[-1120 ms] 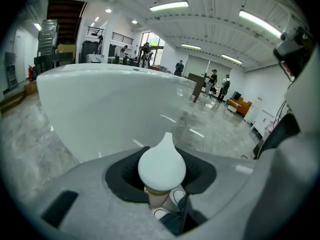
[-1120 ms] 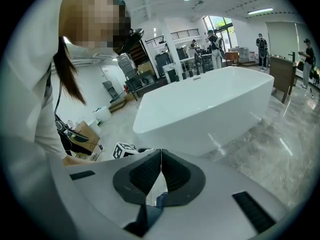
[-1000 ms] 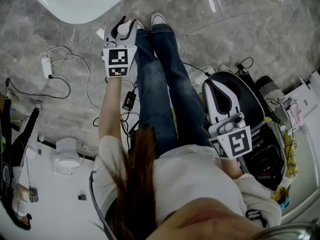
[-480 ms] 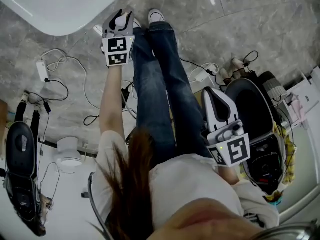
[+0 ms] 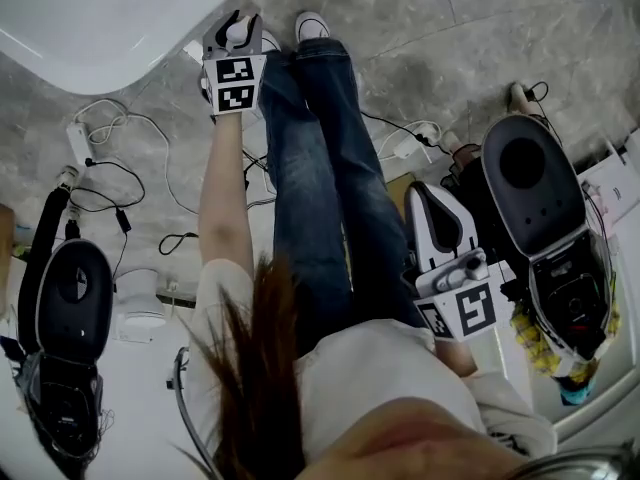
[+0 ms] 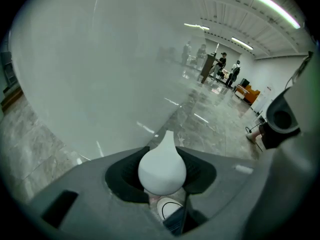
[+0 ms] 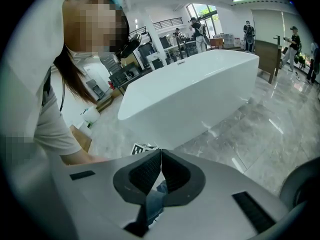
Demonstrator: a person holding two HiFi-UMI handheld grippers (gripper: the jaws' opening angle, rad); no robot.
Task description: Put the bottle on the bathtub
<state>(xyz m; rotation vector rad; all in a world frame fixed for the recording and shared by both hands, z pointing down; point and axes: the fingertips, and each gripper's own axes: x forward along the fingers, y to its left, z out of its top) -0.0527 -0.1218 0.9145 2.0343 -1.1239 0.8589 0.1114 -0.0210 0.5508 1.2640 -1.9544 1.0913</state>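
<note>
Clamping the bottle [image 6: 162, 166] in my left gripper [image 5: 238, 30], I am holding it just beside the tub [image 5: 90, 18], ready for placing. My right gripper [image 7: 158, 159], jaws pressed together and empty, is hanging well back from the tub, unneeded.

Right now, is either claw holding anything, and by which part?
The left claw grips the white bottle by its round body, tapered end pointing forward. The right claw is shut, empty.

The bottle [image 6: 162, 168] is plain white — so is the bathtub [image 7: 200, 91]. The left hand-held gripper [image 5: 238, 26] and the right hand-held gripper [image 5: 430, 196] are grey, black inside the jaws, with black-and-white square-marker cubes. The floor [image 5: 480, 48] is grey, veined; the jeans [image 5: 320, 168] blue.
</note>
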